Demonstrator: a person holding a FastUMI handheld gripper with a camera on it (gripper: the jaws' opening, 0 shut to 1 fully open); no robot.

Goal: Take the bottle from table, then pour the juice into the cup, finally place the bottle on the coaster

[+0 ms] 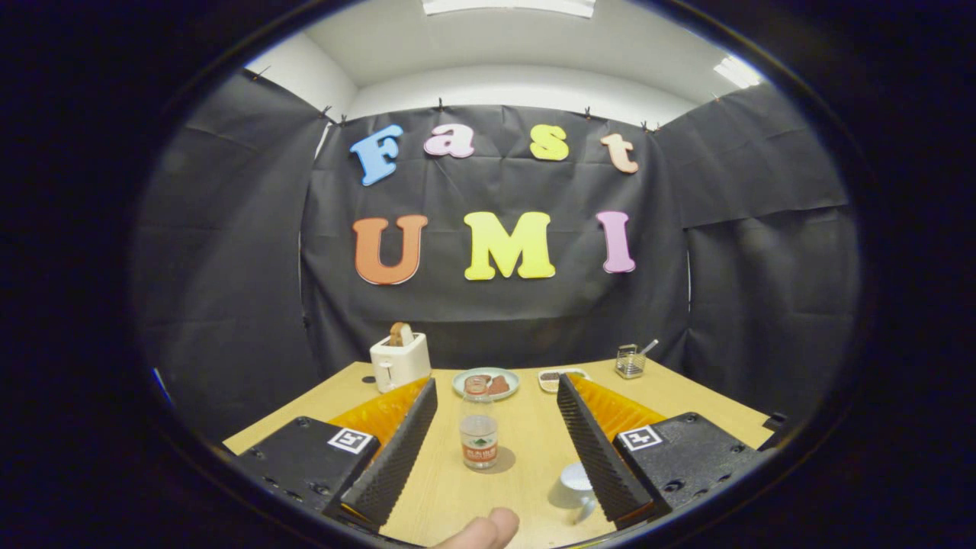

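Note:
A small clear bottle (479,431) with a label band stands upright on the wooden table (526,457). It sits between my two fingers, nearer the left one and short of their tips. My gripper (497,387) is open wide and touches nothing. A white cup (576,483) stands close against the inner side of the right finger (595,450), partly hidden by it. I cannot make out a coaster.
Beyond the fingertips lie a pale green plate (488,383) with brown food and a small dish (560,378). A white toaster (399,361) with bread stands back left, a wire holder (630,361) back right. A fingertip of a person (482,531) shows at the near table edge.

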